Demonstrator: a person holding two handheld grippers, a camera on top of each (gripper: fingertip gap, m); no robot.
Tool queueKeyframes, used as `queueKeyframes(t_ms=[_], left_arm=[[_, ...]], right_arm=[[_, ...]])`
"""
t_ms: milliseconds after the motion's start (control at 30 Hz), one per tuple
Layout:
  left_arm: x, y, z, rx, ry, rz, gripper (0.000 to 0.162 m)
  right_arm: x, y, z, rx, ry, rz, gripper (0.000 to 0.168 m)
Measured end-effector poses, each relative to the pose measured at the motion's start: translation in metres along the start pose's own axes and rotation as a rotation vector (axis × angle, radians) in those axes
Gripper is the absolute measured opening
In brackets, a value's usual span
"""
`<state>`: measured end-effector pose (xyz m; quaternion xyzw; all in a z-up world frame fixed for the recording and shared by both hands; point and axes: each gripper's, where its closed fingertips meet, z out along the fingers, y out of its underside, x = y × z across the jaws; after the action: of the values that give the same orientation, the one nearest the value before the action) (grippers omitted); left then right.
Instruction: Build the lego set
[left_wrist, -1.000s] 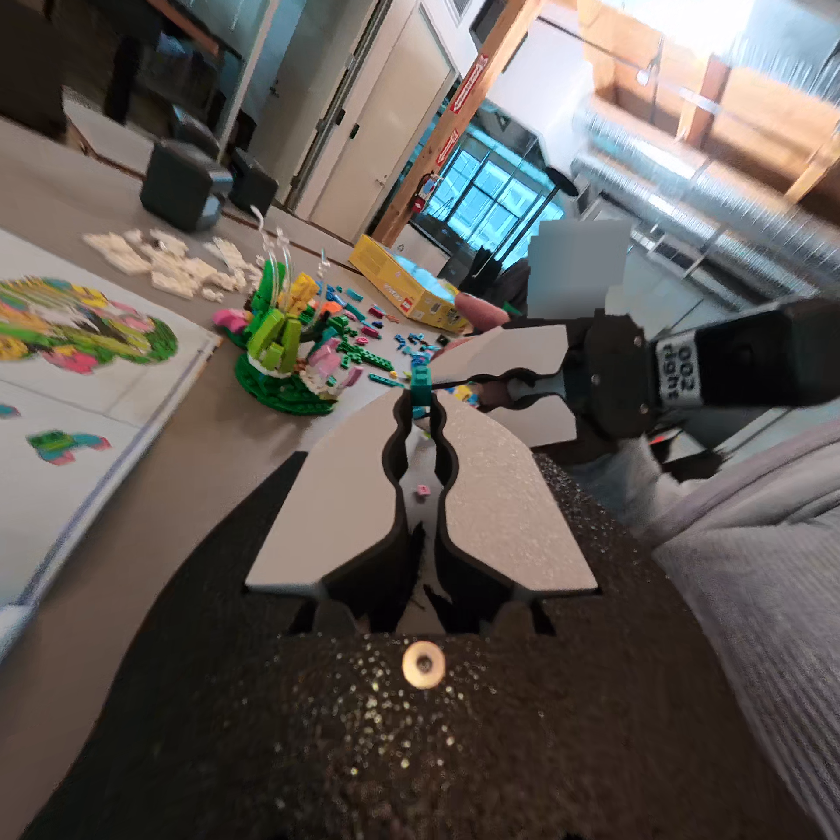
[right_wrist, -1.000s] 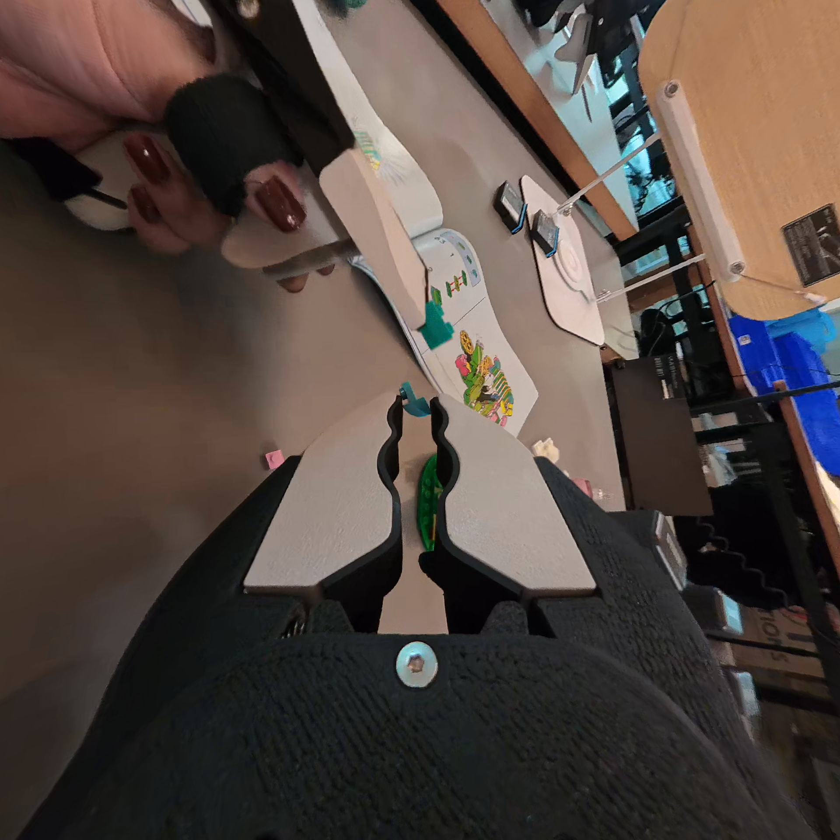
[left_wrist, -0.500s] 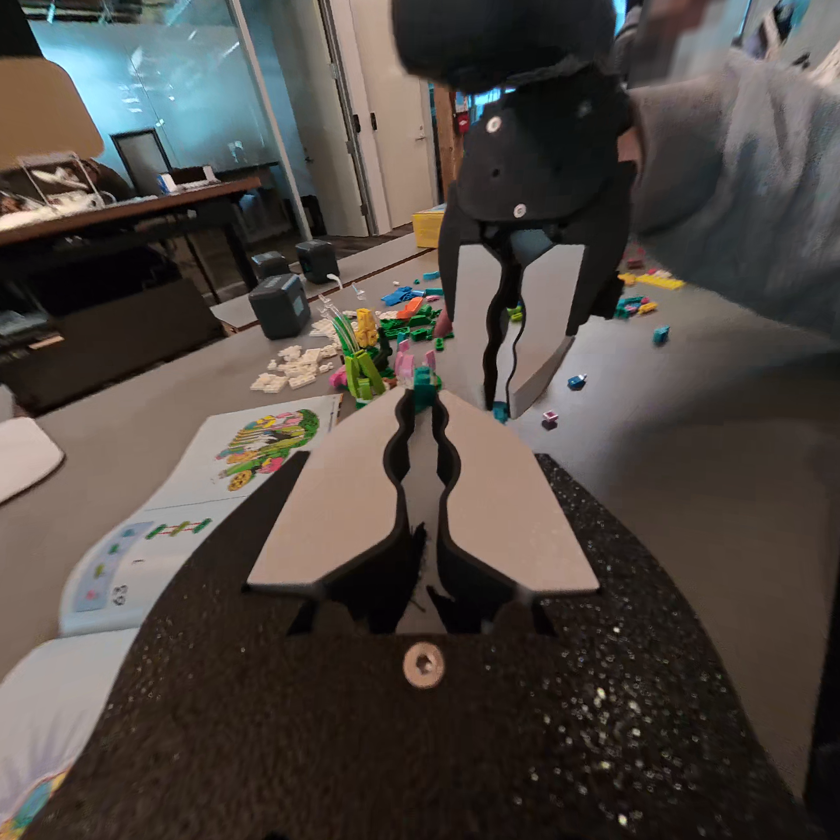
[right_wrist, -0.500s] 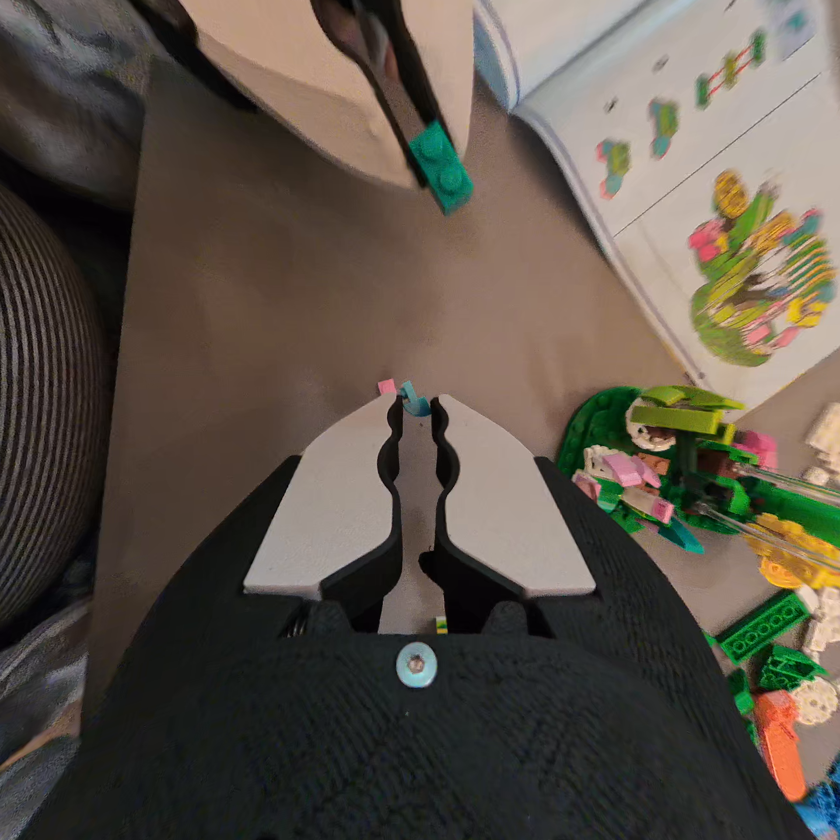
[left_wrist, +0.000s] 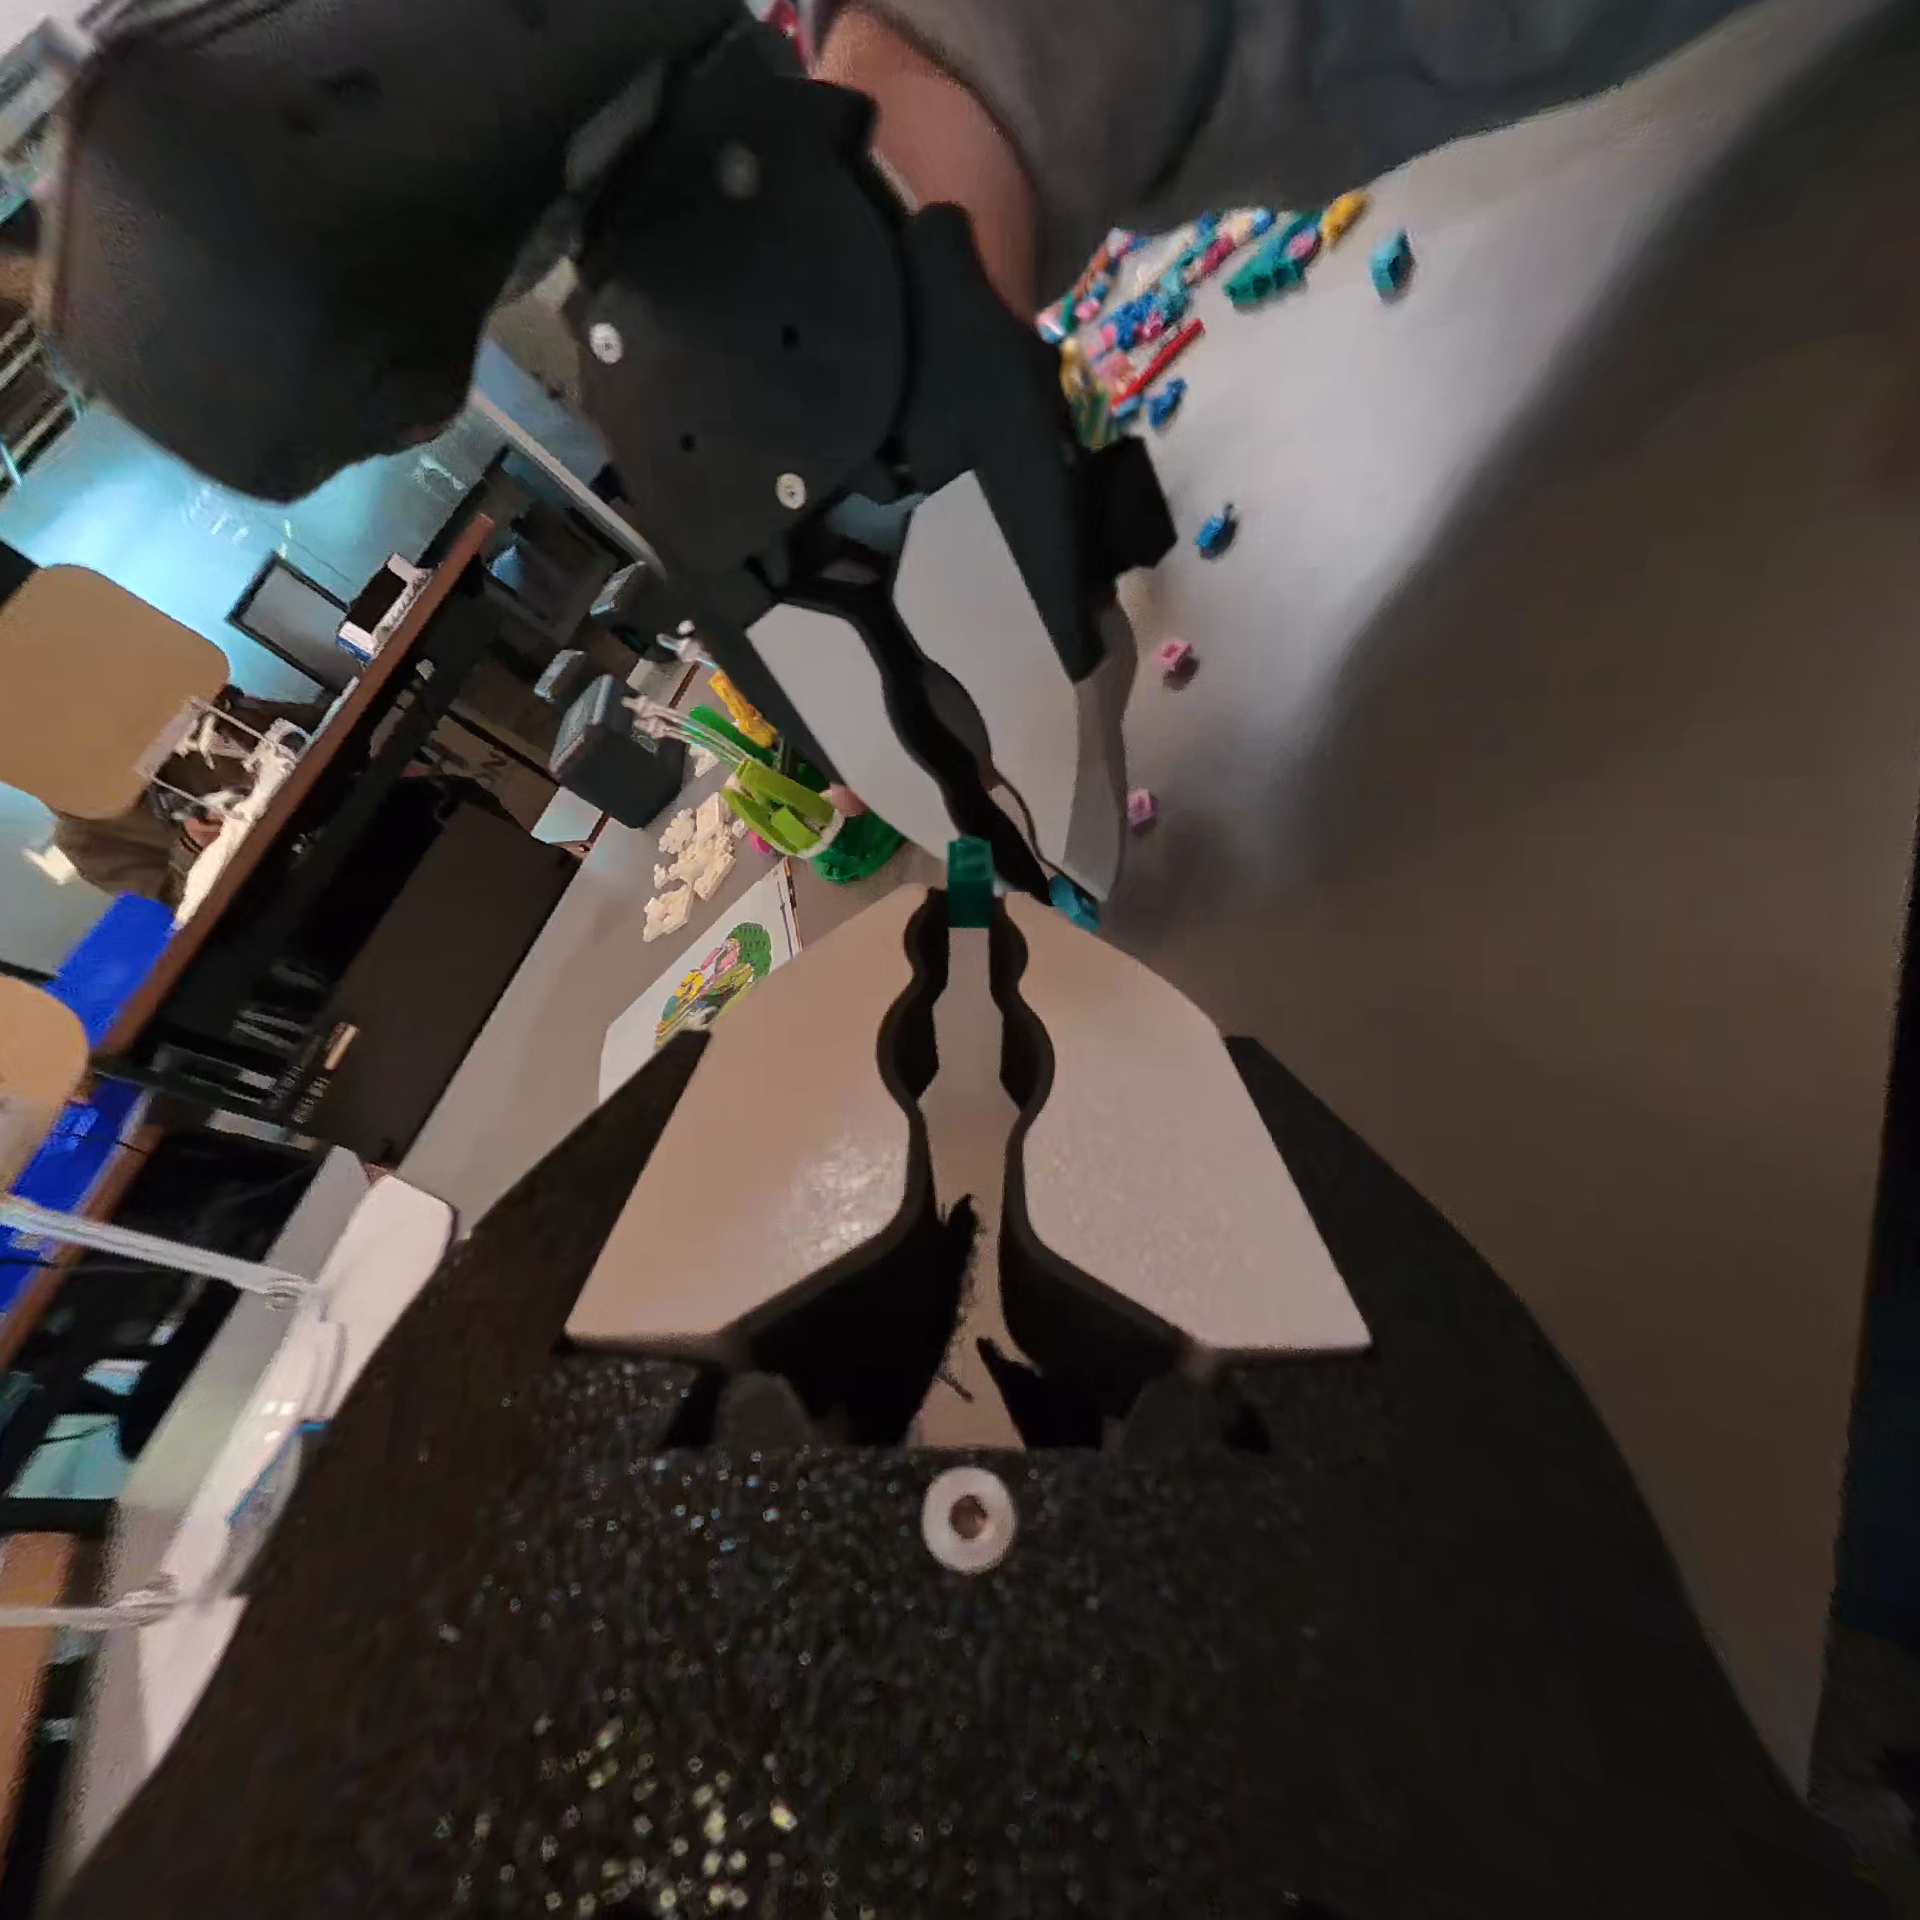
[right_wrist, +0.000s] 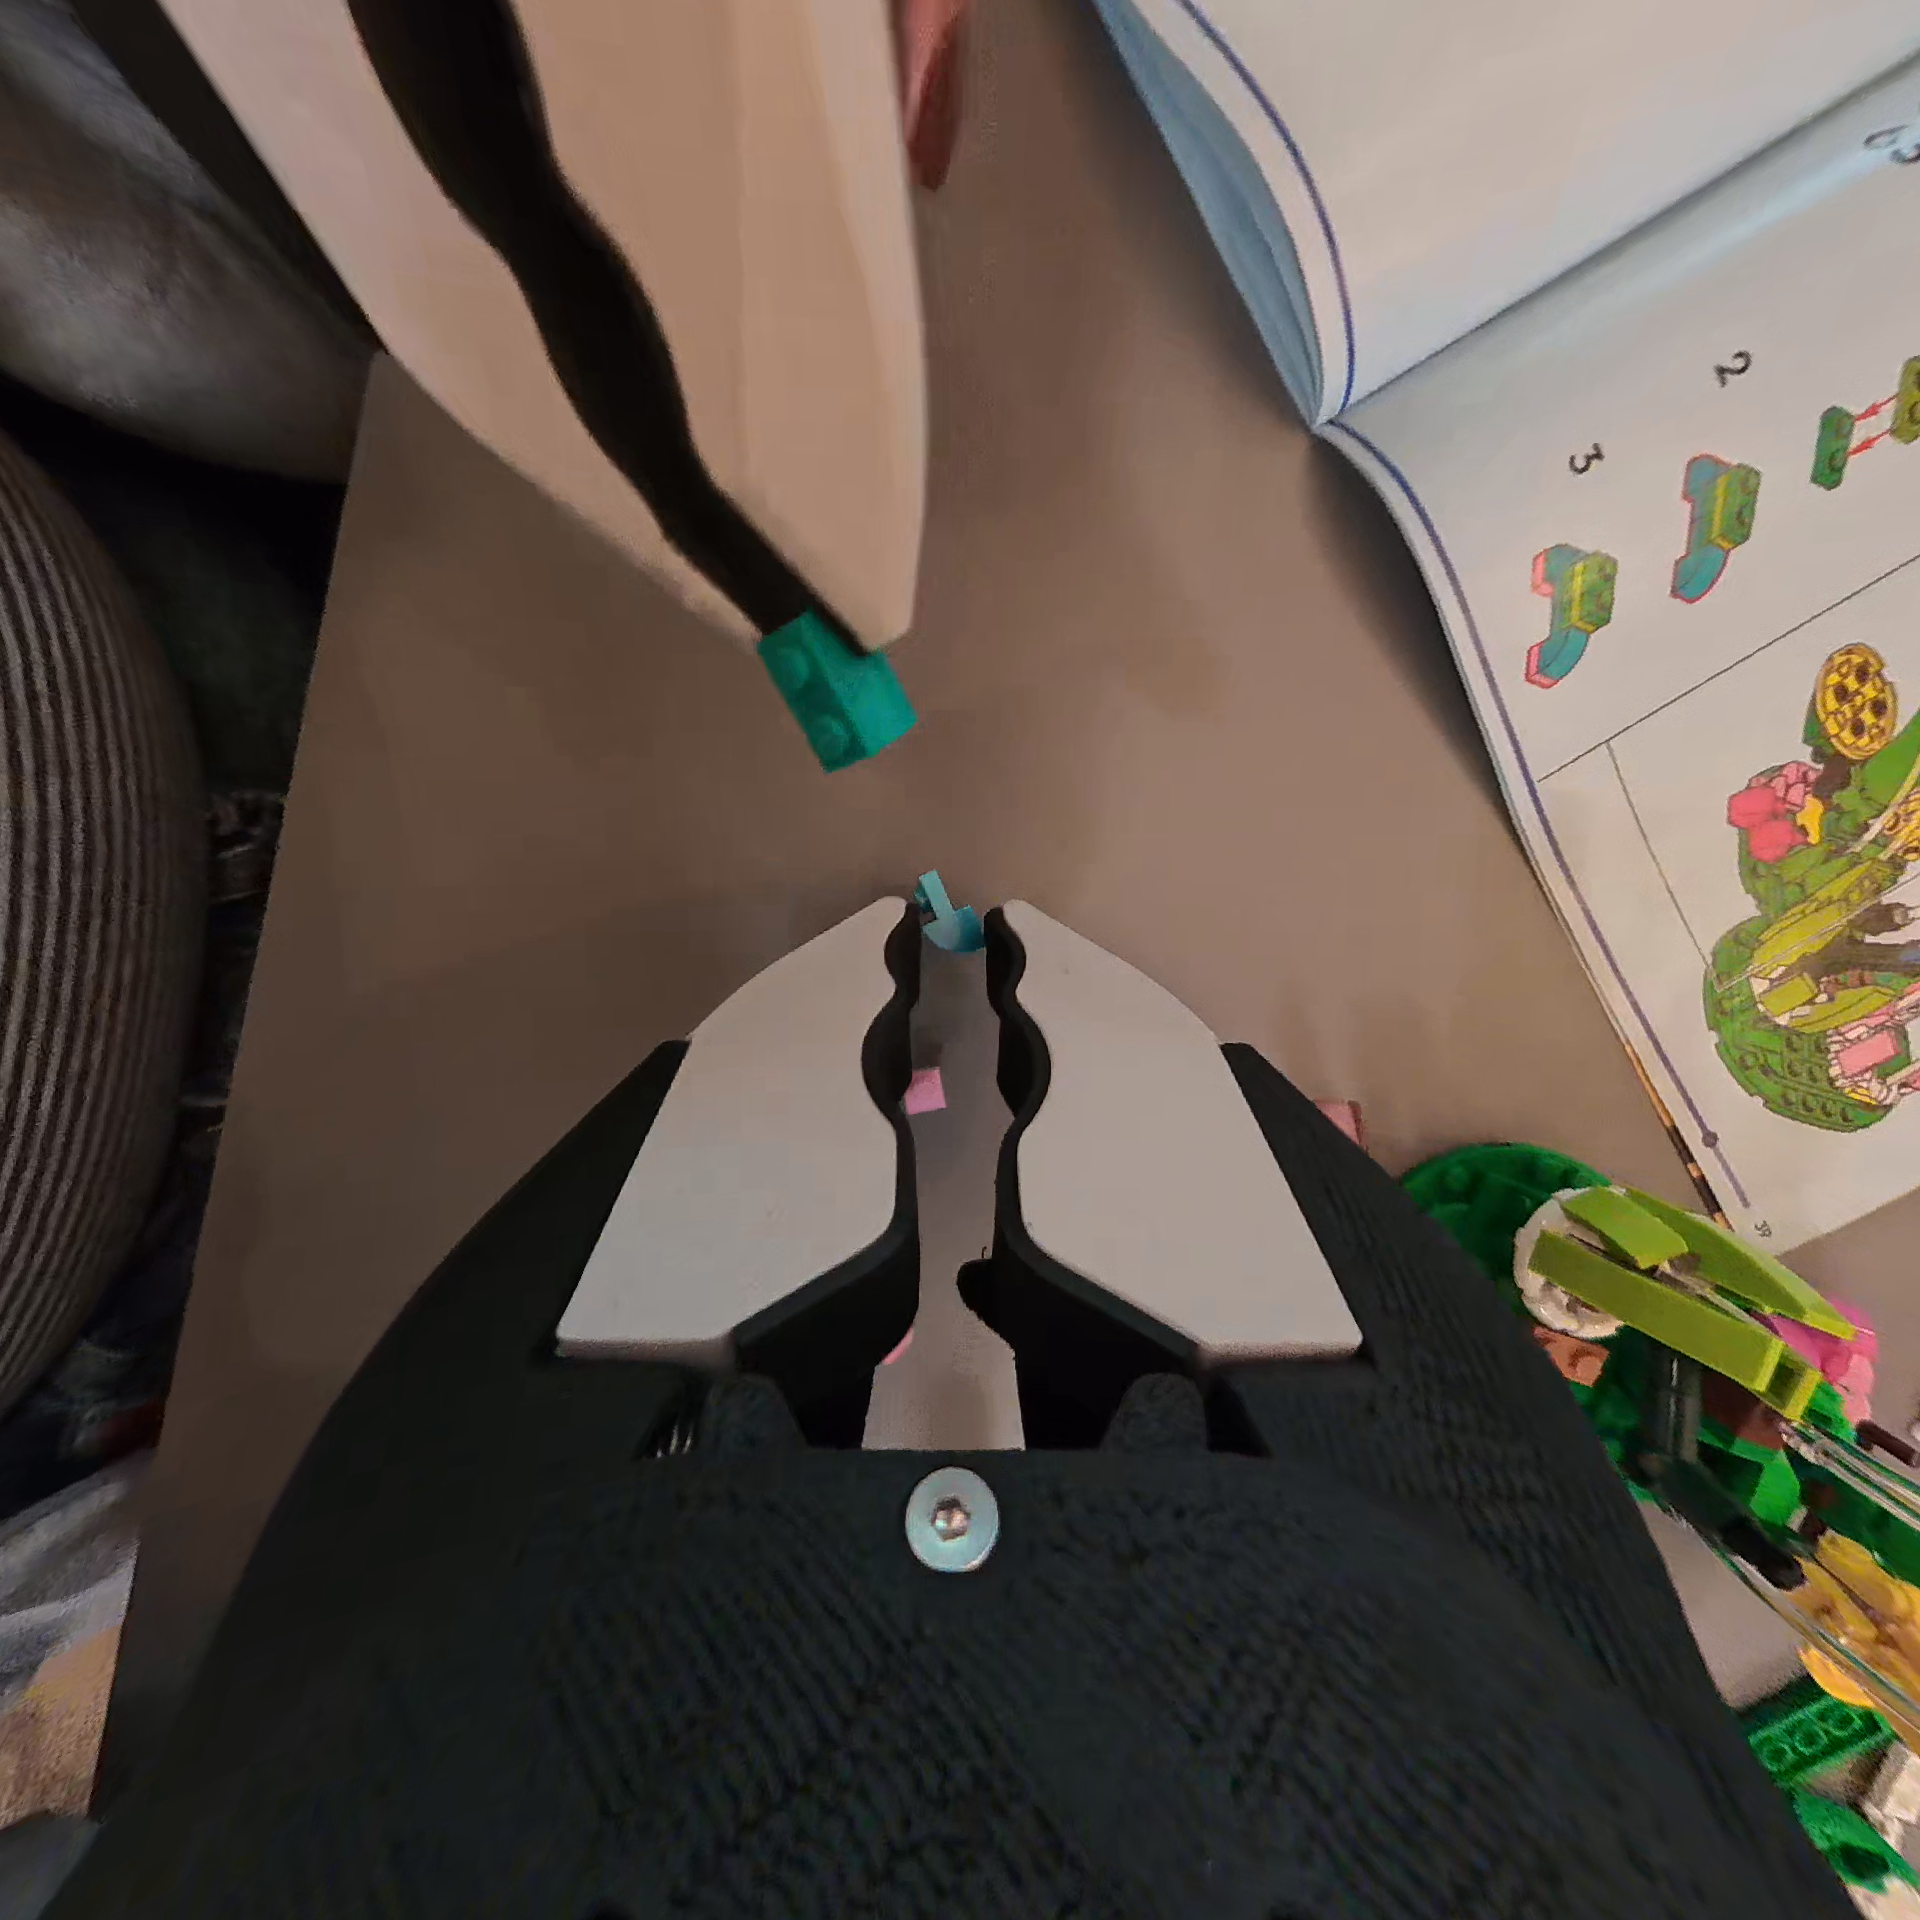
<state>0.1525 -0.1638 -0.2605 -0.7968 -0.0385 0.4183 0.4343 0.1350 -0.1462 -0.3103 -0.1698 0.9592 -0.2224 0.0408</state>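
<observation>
My left gripper (left_wrist: 966, 912) is shut on a teal-green two-stud brick (left_wrist: 969, 883) at its fingertips. In the right wrist view that brick (right_wrist: 836, 701) sticks out of the left gripper (right_wrist: 831, 639), coming in from the upper left. My right gripper (right_wrist: 948, 920) is shut on a small light-blue piece (right_wrist: 943, 928). The two pieces are close but apart, above the grey table (right_wrist: 1143, 675). In the left wrist view the right gripper (left_wrist: 1039, 883) comes down from above with the blue piece (left_wrist: 1072, 902) beside the teal brick.
The partly built green flower model (right_wrist: 1662, 1351) stands at the right, and also shows in the left wrist view (left_wrist: 821, 821). The open instruction booklet (right_wrist: 1714, 520) lies beyond it. Loose coloured bricks (left_wrist: 1174, 301), white pieces (left_wrist: 691, 857) and small pink pieces (left_wrist: 1176, 657) lie on the table. My hands' fingertips stand some 6 centimetres from each other.
Both grippers have turned and come together, so the teal brick now sits much closer to the blue piece. Both stay shut on their pieces.
</observation>
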Motion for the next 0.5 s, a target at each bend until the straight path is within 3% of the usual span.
queueKeyframes(t_ms=[33,100,233,367,500], left_arm=[[0.003,0.001,0.001,-0.016,0.005,0.046,0.007],[0.011,0.008,0.004,-0.080,0.010,0.177,0.007],[0.019,0.012,0.006,-0.106,0.010,0.323,0.007],[0.027,-0.002,0.007,-0.018,0.014,0.420,0.007],[0.033,-0.013,0.011,0.038,0.027,0.458,0.007]], right_arm=[[0.001,0.000,0.001,0.005,0.009,-0.001,0.010],[0.001,-0.001,0.003,0.013,0.021,-0.007,0.011],[-0.005,-0.003,-0.006,0.082,0.010,-0.025,0.035],[-0.025,-0.027,-0.029,0.321,-0.132,0.000,0.030],[-0.037,-0.021,-0.025,0.287,-0.174,-0.061,0.026]])
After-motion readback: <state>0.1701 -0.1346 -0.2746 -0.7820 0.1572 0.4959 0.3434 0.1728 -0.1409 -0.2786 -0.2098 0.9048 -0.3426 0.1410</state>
